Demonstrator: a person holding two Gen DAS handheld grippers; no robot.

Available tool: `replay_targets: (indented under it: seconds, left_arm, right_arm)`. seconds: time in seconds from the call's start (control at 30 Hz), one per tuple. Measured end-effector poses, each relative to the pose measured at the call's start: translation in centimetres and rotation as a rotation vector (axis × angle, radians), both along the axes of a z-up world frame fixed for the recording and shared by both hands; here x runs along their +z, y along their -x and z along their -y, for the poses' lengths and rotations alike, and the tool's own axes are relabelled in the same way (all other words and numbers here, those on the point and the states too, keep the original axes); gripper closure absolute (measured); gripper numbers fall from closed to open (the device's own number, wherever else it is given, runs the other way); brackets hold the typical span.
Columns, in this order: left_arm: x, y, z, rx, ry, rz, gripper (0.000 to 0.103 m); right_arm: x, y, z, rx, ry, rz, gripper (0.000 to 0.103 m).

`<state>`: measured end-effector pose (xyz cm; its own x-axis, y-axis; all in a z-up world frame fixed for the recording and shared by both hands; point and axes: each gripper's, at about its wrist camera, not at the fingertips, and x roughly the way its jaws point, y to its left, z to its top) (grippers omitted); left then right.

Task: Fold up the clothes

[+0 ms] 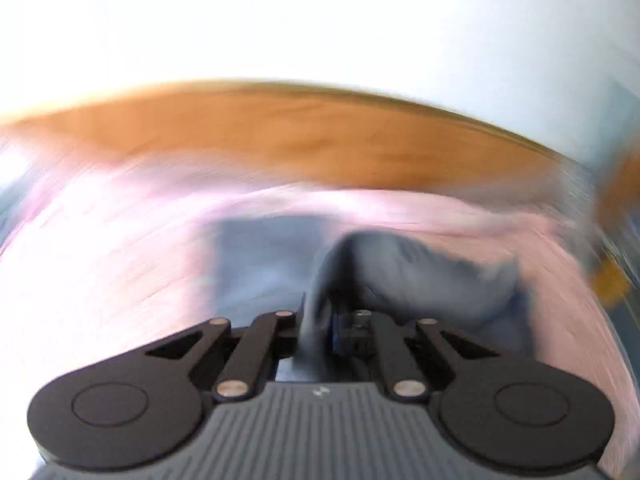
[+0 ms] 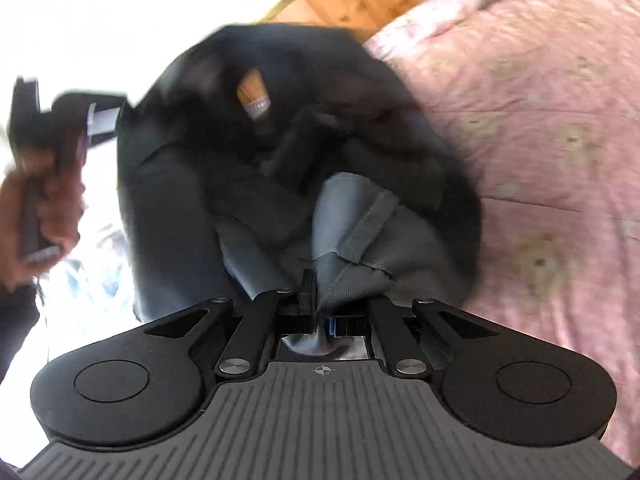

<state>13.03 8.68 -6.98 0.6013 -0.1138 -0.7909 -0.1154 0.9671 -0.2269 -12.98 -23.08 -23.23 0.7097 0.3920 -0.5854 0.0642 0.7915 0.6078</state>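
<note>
- A bed with a pink patterned cover [image 2: 552,128] fills the room's middle, a wooden headboard [image 1: 280,136] at twelve o'clock in the blurred left wrist view.
- The dark grey garment [image 2: 248,168] hangs bunched over the cover.
- The left gripper [image 1: 320,320] has its jaws pinching a fold of it.
- The right gripper [image 2: 320,312] has its jaws clamped on a hem.
- At nine o'clock, a hand [image 2: 44,196] grips the other handle.

From the left wrist everything past the left gripper [image 1: 320,320] is smeared: the pink bedspread [image 1: 100,260] streaks from nine to three o'clock, and the grey garment [image 1: 420,276] has soft edges. Cloth hides the fingertips there. From the right wrist, the hand [image 2: 40,200] at nine o'clock is blurred and cut by the edge.
</note>
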Motion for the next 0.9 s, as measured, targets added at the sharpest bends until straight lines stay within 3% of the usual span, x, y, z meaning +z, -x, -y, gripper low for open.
replay_targets:
  seconds: [0.03,0.07,0.13,0.2,0.23,0.37,0.4,0.47,0.53,0.63,0.7,0.77,0.9]
  left_arm:
    - [-1.7,0.6,-3.6,0.055,0.058,-0.078,0.09]
    - [-2.3,1.8,-5.8,0.092,0.086,-0.097,0.087]
    - [-2.2,4.9,-8.3,0.143,0.1,-0.055,0.08]
    - [-2.1,8.0,-10.8,0.195,0.115,-0.012,0.043]
    - [-1.7,8.9,-11.1,0.198,0.106,0.013,0.039]
    - [0.7,9.2,-8.2,0.063,0.03,0.092,0.036]
    - [1.2,9.2,-6.9,0.014,-0.003,0.108,0.031]
    - [2.2,8.8,-3.5,-0.094,-0.101,0.134,0.015]
    - [2.3,8.5,0.5,-0.173,-0.236,0.152,0.011]
    - [1.1,7.8,5.1,-0.263,-0.415,0.171,0.011]
    - [0.1,8.1,7.2,-0.328,-0.525,0.21,0.012]
    - [-0.3,8.3,8.2,-0.359,-0.595,0.228,0.012]
    - [1.1,11.0,7.5,-0.359,-0.552,0.249,0.012]
  right_arm:
    - [0.0,-0.6,-1.0,0.029,0.004,-0.006,0.1]
    - [0.1,-1.0,-2.1,0.06,0.022,-0.006,0.1]
    - [0.8,-1.5,-4.5,0.125,0.078,0.012,0.1]
    - [1.6,-1.6,-6.4,0.17,0.139,0.034,0.1]
    - [1.9,-1.6,-7.3,0.185,0.168,0.043,0.1]
    - [2.2,-2.0,-10.0,0.237,0.23,0.057,0.1]
    - [2.2,-1.9,-10.6,0.247,0.246,0.057,0.1]
    - [2.3,-1.1,-11.9,0.261,0.281,0.058,0.1]
    - [2.5,-0.3,-13.2,0.275,0.324,0.058,0.098]
    - [3.2,0.5,-13.5,0.254,0.411,0.063,0.08]
    - [3.9,1.2,-13.4,0.231,0.474,0.077,0.055]
    - [5.1,2.3,-12.7,0.199,0.553,0.114,0.048]
    - [7.0,2.6,-12.9,0.163,0.786,0.24,0.023]
